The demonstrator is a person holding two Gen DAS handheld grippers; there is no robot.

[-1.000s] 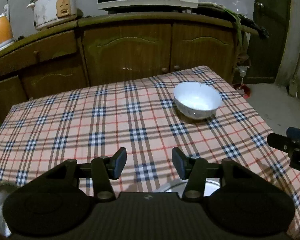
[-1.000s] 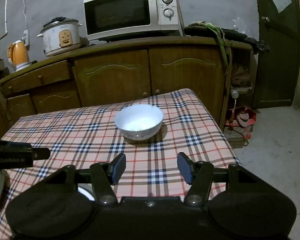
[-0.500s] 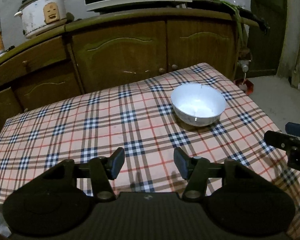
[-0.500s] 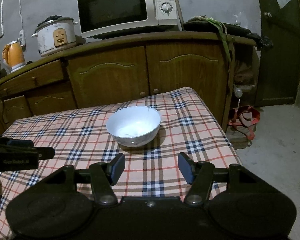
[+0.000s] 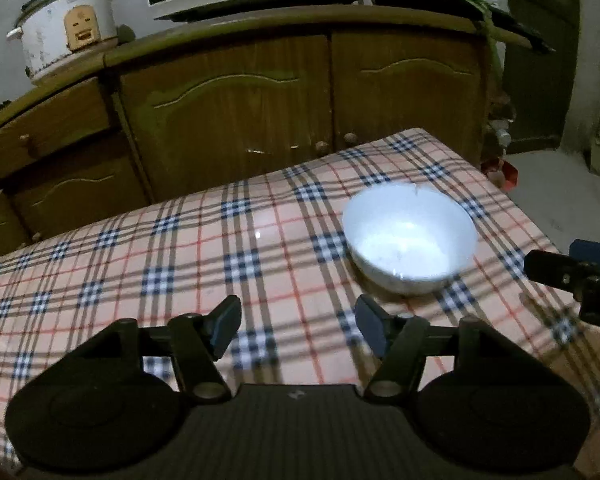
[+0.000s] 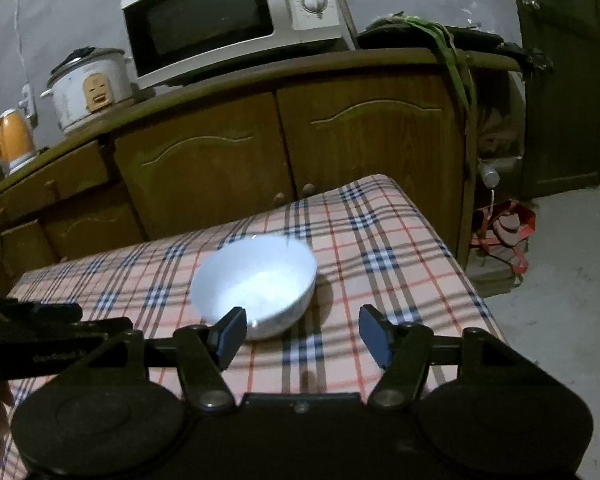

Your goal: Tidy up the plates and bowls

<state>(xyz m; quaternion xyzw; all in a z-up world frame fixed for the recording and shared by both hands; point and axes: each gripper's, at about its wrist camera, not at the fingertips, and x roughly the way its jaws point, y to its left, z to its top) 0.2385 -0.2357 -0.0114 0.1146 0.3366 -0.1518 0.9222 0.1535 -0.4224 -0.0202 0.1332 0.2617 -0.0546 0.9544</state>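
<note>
A white bowl (image 5: 410, 236) stands upright on the plaid tablecloth (image 5: 180, 248) near the table's far right corner. My left gripper (image 5: 298, 330) is open and empty, just short of the bowl and to its left. In the right wrist view the bowl (image 6: 256, 284) lies just ahead of my open, empty right gripper (image 6: 302, 334), its near wall close to the left fingertip (image 6: 232, 334). The right gripper shows at the right edge of the left wrist view (image 5: 576, 276); the left gripper shows at the left edge of the right wrist view (image 6: 40, 332).
A wooden cabinet (image 6: 260, 160) stands behind the table with a microwave (image 6: 228, 20), a rice cooker (image 6: 88, 88) and an orange kettle (image 6: 12, 140) on top. The table's right edge (image 6: 460, 272) drops to a grey floor with a red bag (image 6: 504, 232).
Both grippers have moved forward toward the bowl, which now looks larger and closer in both views. The metal plates seen under the left gripper have dropped out of view. Both stay open.
</note>
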